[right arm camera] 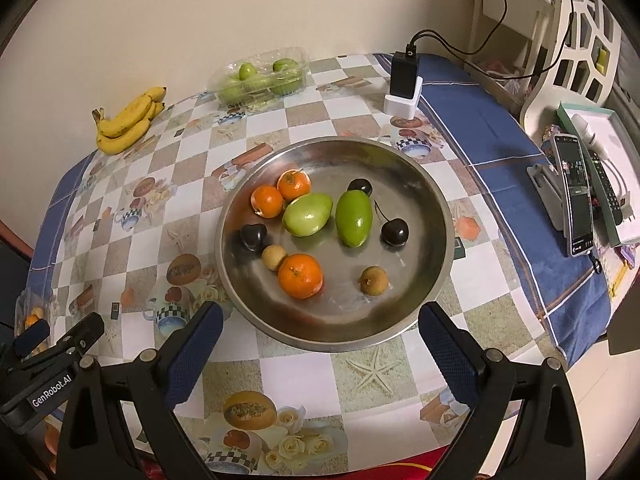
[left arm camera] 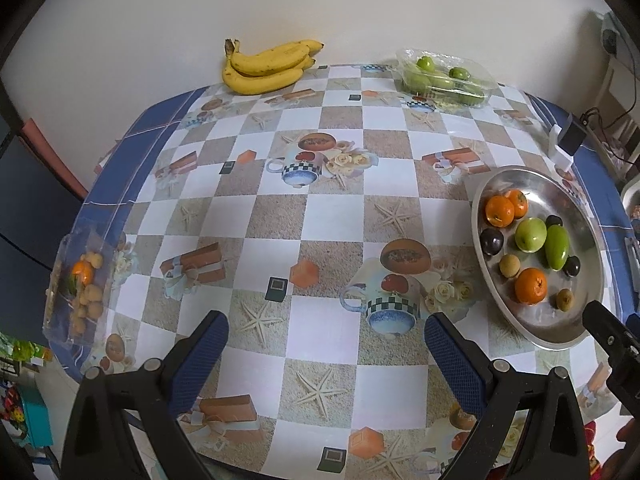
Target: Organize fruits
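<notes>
A steel plate (right arm camera: 420, 292) (left arm camera: 560, 332) on the patterned table holds three oranges (right arm camera: 300, 275), two green fruits (right arm camera: 353, 213), dark cherries (right arm camera: 394, 232) and small brown longans (right arm camera: 373, 280). My right gripper (right arm camera: 320, 344) hovers open just in front of the plate's near rim, nothing between its blue pads. My left gripper (left arm camera: 326, 354) stands open over the table's middle, left of the plate, holding nothing. Bananas (left arm camera: 268, 66) lie at the far edge by the wall. A clear box of green fruits (left arm camera: 444, 78) sits at the back. A clear box of longans and an orange (left arm camera: 82, 284) rests on the left edge.
A black charger in a white stand (right arm camera: 403, 84) stands behind the plate. A phone on a holder (right arm camera: 576, 196), a remote and a box lie on the right beyond the blue cloth border. A white chair (right arm camera: 576, 40) is at the far right.
</notes>
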A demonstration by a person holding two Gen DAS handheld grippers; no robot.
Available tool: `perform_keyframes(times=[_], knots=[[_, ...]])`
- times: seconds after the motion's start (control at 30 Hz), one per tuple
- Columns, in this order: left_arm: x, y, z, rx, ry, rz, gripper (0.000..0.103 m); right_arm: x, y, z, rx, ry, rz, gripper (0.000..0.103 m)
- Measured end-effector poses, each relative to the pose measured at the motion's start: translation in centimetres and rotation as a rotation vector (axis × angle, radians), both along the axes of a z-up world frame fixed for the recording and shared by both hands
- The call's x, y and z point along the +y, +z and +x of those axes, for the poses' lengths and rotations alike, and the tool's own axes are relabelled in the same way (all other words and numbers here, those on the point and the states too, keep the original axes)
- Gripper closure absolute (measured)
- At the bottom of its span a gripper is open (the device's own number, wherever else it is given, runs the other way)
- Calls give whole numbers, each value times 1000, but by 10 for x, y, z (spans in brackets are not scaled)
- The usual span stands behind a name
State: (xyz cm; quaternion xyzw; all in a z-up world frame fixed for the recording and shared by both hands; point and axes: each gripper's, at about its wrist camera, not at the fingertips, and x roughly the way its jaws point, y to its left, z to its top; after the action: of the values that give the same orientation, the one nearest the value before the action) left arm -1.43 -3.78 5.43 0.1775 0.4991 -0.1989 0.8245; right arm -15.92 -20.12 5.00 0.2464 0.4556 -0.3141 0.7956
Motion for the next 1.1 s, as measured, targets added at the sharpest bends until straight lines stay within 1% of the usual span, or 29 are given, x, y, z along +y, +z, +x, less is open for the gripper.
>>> perform_keyframes(times=[0.2,0.67,1.1], knots=[[0,0,0,-4,-1,0,3,-1,-3,2,13,0,2,5],[2,-5,3,18,3,14,3,0,-9,5,39,-5,13,5],[2,-5,4,21,5,16,3,1,-10,7,49,-7,15,5]])
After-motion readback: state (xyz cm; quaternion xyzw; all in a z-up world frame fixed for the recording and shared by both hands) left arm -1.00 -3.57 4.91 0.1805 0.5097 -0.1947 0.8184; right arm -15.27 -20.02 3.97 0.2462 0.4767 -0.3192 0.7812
